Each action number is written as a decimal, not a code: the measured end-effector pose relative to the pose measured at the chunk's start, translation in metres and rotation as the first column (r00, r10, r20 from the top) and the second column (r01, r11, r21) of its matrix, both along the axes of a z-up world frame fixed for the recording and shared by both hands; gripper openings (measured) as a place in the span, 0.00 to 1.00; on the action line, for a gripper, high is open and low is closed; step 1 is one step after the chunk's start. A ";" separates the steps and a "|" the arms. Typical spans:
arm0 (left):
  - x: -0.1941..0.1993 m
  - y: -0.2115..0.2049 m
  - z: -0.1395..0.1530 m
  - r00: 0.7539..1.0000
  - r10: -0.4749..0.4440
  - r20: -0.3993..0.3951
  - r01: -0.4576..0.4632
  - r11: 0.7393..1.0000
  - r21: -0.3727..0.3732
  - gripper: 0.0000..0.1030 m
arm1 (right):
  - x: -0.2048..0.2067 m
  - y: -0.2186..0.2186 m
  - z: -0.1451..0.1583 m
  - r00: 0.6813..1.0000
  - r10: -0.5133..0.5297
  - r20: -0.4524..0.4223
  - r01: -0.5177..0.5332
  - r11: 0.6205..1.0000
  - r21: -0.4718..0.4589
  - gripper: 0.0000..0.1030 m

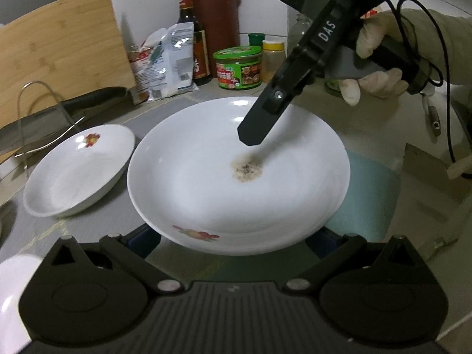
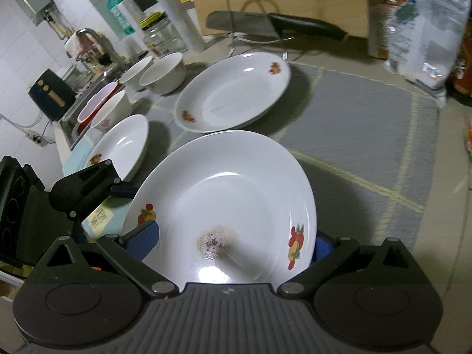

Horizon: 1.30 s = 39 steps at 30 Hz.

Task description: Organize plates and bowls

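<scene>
A big white plate with fruit prints and a brown stain fills the middle of both views, tilted. Its near rim lies over my left gripper, whose blue pads stand wide apart, mostly hidden. My right gripper straddles the plate's far-right rim with jaws wide. One pad is over the inside near the stain, and the other sits behind the rim. A second fruit-print plate lies flat on the grey mat. A third plate and white bowls sit towards the sink.
A wire rack holding a cleaver stands before a wooden board. Sauce bottle, bags and jars line the back wall. A gloved hand holds the right gripper. A red bowl sits in the sink.
</scene>
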<state>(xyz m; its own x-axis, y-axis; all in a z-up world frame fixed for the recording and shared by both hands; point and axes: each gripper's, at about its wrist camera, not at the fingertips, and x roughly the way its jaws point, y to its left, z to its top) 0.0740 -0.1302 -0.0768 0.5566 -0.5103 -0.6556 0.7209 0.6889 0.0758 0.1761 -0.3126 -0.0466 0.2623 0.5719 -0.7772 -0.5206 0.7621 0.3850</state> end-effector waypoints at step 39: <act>0.077 -0.068 -0.022 1.000 -0.005 -0.005 0.005 1.000 0.030 0.99 | 0.073 -0.055 -0.027 0.991 -0.134 0.030 0.135 0.989 -0.066 1.00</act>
<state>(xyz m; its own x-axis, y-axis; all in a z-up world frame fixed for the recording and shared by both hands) 0.1506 -0.1982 -0.0989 0.5508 -0.4929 -0.6736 0.7246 0.6830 0.0927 0.2491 -0.3676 -0.0736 0.3538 0.4763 -0.8049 -0.4206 0.8497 0.3179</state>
